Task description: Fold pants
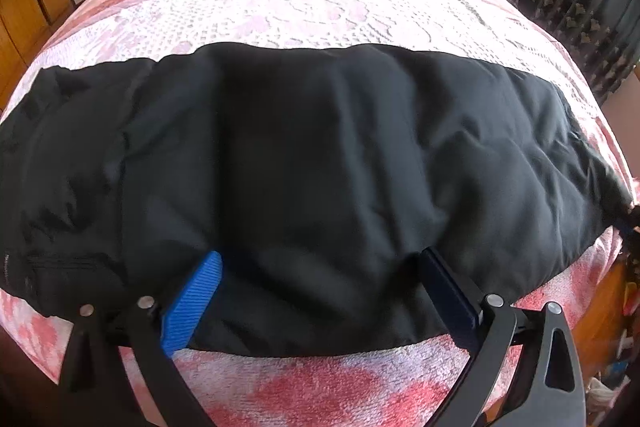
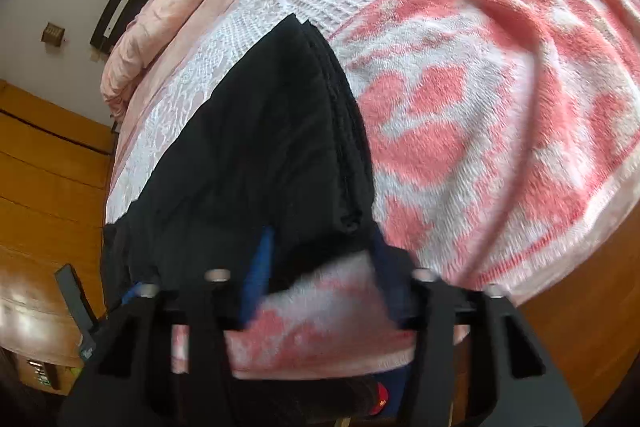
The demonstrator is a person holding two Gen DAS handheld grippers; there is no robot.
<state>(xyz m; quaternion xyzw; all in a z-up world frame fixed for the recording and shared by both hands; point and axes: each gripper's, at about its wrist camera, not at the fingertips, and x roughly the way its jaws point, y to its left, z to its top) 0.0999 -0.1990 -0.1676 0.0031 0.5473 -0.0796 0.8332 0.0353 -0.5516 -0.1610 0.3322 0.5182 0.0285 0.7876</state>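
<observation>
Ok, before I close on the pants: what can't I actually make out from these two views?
- Left wrist view: the black pants run off the left edge, so that end is cut off.
- Left wrist view: their right end meets the frame edge, dark and unclear.
- Right wrist view: the right gripper is motion-blurred, so whether its fingers press the cloth is unclear.
- Both views: layers under the pants are hidden.

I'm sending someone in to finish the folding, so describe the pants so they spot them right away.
On the bed, over the pink-and-white fleece blanket, the pants lie across its near edge. They are the only black, smooth fabric there.
</observation>
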